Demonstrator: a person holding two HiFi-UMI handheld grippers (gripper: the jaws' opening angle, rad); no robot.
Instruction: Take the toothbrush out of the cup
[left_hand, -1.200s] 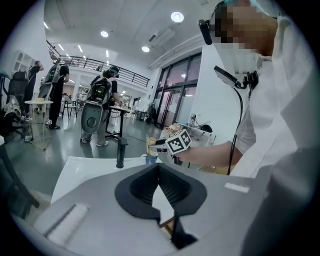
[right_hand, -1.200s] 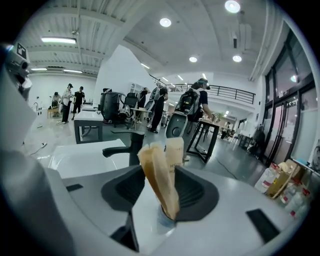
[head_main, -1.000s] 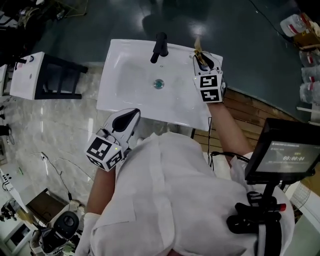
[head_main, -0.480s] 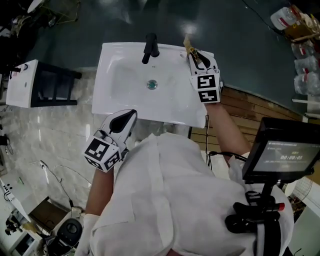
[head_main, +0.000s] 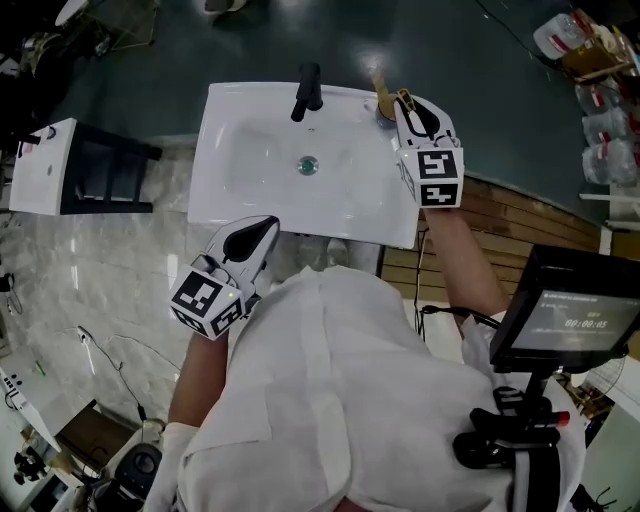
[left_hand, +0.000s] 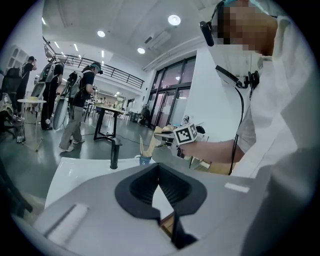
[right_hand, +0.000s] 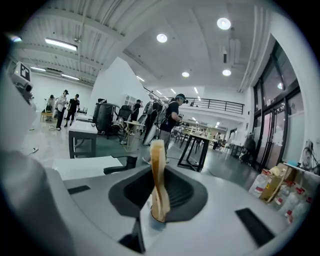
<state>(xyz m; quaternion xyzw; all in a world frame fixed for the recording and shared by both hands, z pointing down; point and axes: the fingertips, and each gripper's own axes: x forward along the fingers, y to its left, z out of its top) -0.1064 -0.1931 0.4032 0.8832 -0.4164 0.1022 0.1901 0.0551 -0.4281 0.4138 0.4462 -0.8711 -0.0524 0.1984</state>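
The right gripper (head_main: 404, 100) has come up and drifted out from the sink's (head_main: 250, 190) rear right corner, so its marker cube now hangs past the sink's right edge instead of over the rim. Its jaws have just been closing and now pinch the tan toothbrush (right_hand: 158, 170) partway along the handle, with the brush standing nearly upright between the pads. The cup (left_hand: 145, 160) sits on that same rear right corner of the sink. From the left gripper view the handle slants down toward the cup's mouth, so the lower end looks to be at the rim or just inside it (the right gripper view does not settle which). That reads as the grip secured and the lift begun but the brush likely not yet free; a further straight pull upward should clear it without tipping the cup. The left gripper (head_main: 266, 228) hovers off the sink's front left edge, jaws together on nothing
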